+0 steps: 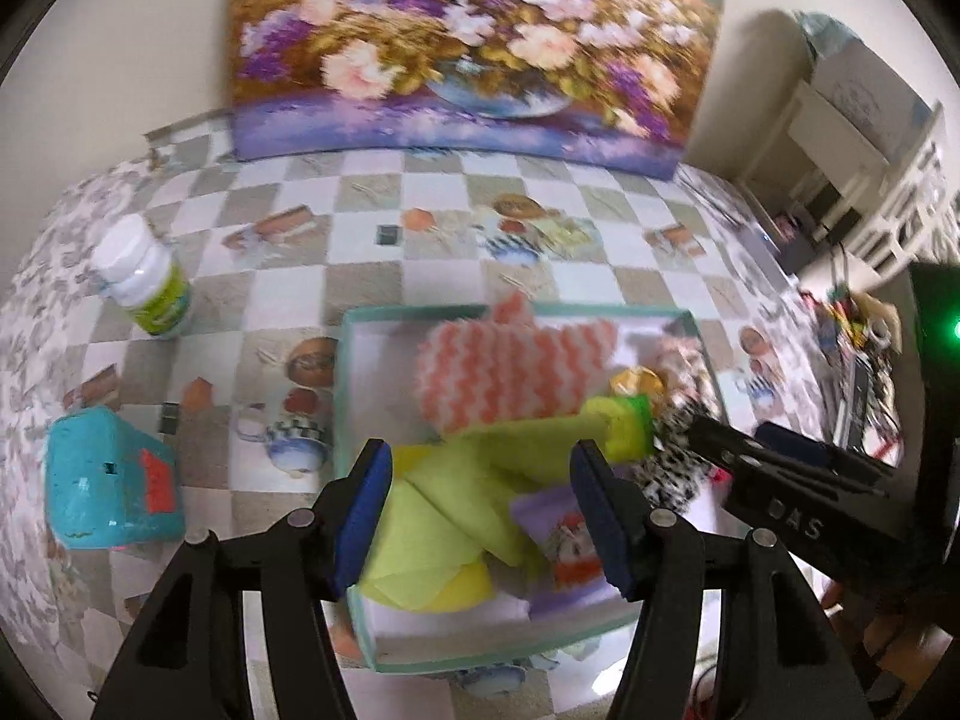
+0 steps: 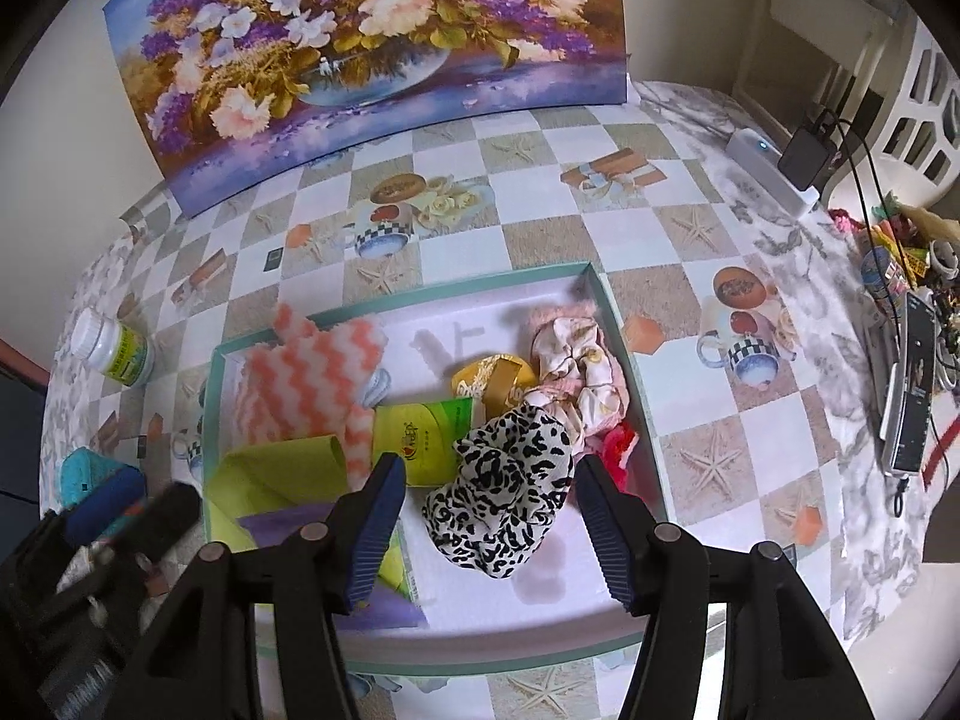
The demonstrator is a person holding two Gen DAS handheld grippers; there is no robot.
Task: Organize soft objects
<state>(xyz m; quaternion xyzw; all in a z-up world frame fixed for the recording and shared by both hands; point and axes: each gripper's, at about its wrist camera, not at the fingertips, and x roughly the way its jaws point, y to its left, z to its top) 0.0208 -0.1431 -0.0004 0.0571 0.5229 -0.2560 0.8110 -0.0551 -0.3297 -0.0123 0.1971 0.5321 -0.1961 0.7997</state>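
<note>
Now, with both our left gripper (image 1: pixel 480 513) and right gripper (image 2: pixel 489 531) spread and empty over the box (image 2: pixel 624 324), we should lift straight, snagging no cloth (image 1: pixel 456 480) below.

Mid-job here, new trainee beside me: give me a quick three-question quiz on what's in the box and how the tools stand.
1. True or false: the black-and-white spotted scrunchie lies inside the teal-rimmed box.
2. Which item stands outside the box?
A. orange zigzag cloth
B. white-capped bottle
C. yellow-green cloth
3. Fill in: neither the left tool nor the right tool grips anything; both are ____.

Key: 1 true; 2 B; 3 open
</note>
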